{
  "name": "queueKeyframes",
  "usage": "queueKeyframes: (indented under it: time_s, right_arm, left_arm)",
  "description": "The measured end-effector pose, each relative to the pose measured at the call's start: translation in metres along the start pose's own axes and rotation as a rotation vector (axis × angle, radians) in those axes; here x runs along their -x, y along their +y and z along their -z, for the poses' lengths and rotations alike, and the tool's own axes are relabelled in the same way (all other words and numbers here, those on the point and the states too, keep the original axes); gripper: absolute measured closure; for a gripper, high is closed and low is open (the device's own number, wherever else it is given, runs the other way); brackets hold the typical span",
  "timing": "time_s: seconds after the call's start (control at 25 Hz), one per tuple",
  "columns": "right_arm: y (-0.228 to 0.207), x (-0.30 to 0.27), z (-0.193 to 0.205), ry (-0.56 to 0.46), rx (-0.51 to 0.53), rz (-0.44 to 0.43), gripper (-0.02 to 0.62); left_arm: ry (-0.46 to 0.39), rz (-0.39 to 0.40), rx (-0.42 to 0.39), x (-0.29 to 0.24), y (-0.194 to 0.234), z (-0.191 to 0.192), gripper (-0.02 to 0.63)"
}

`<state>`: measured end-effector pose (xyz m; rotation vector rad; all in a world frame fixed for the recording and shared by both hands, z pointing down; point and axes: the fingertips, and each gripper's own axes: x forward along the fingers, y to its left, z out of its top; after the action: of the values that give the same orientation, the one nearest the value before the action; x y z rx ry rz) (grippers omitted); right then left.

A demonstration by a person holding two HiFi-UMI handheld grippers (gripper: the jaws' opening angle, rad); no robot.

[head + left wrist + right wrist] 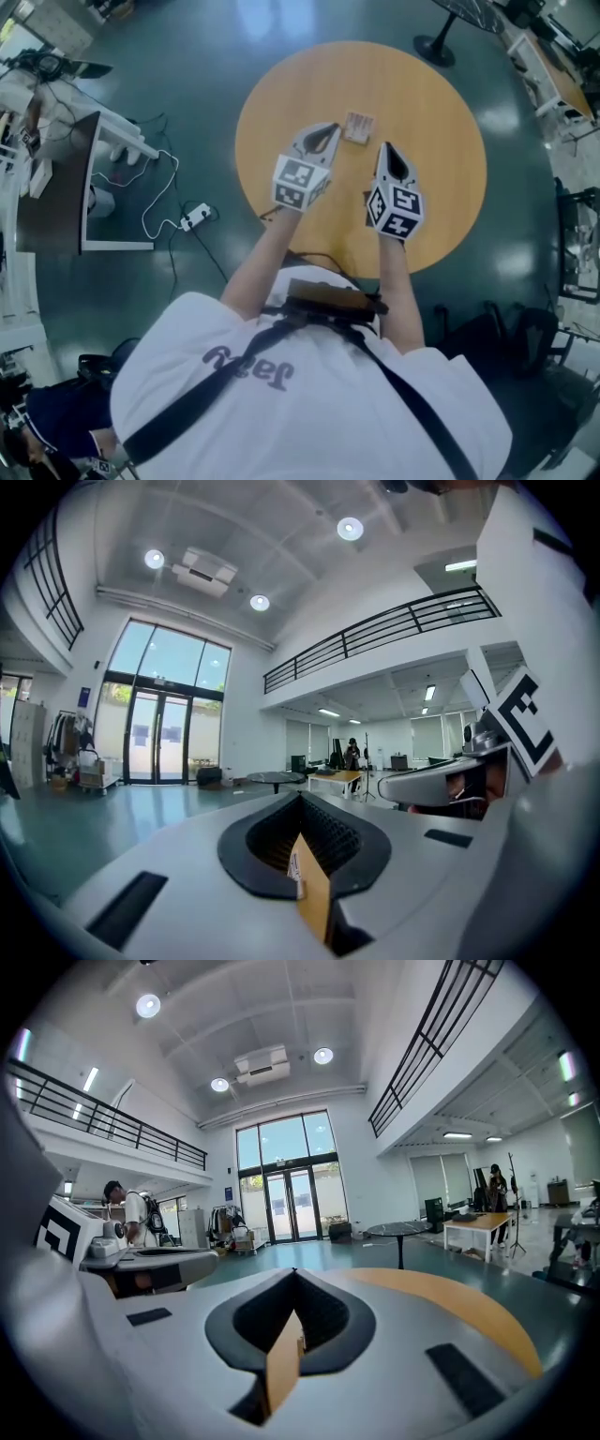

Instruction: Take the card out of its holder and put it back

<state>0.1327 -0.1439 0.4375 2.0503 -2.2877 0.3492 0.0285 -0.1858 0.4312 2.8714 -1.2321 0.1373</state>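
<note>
head view: the card holder (359, 127) lies flat on the round wooden table (450, 206), well in from the far rim; the card itself is too small to tell apart. the holder sits just past the tips of the left gripper (335, 127), toward that tool's right, and ahead and left of the right gripper (385, 147). both tools are clenched tip to tip, gripping nothing. bare tabletop surrounds the holder out to the rim.
</note>
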Motion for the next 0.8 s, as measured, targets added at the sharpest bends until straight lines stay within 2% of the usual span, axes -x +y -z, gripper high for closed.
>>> queueKeyframes:
  time_s: [0.32,0.8]
  right_arm:
    - [-0.002,0.004,-0.007,-0.009,0.071,0.036,0.581]
    - [0.003,-0.003,-0.005,-0.003,0.072,0.037,0.581]
  left_arm:
    - [-0.02,0.021,-0.02,-0.004,-0.017,-0.006,0.594]
    - [-0.007,0.031,0.004,-0.006,-0.012,0.002,0.594]
